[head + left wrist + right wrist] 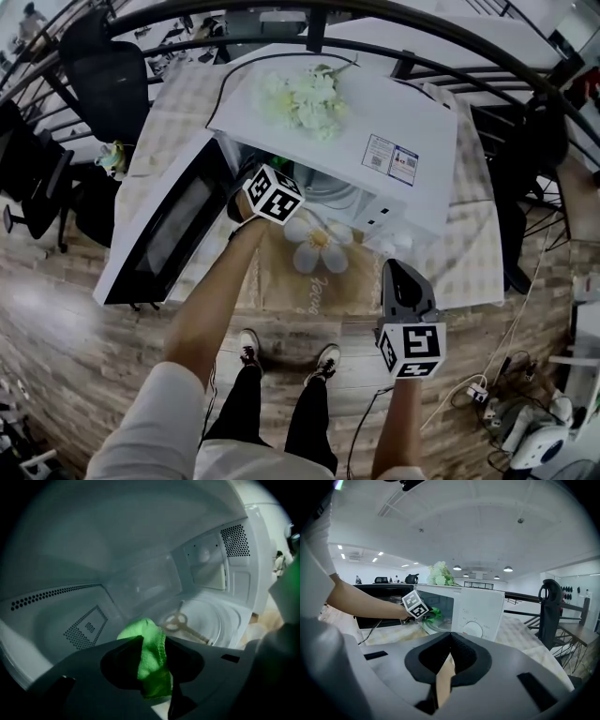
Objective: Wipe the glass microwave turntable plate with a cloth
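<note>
A white microwave stands on a table with its door swung open to the left. My left gripper reaches into the cavity, shut on a bright green cloth. Ahead of the cloth lies the glass turntable plate, with the tan roller hub showing through it. In the right gripper view the cloth and the plate's rim show at the cavity mouth. My right gripper hangs in front of the microwave's control side, jaws together and holding nothing.
White flowers lie on top of the microwave. A flower-print mat covers the table in front of it. Black chairs stand at the left, a dark railing curves behind, and a power strip lies on the floor.
</note>
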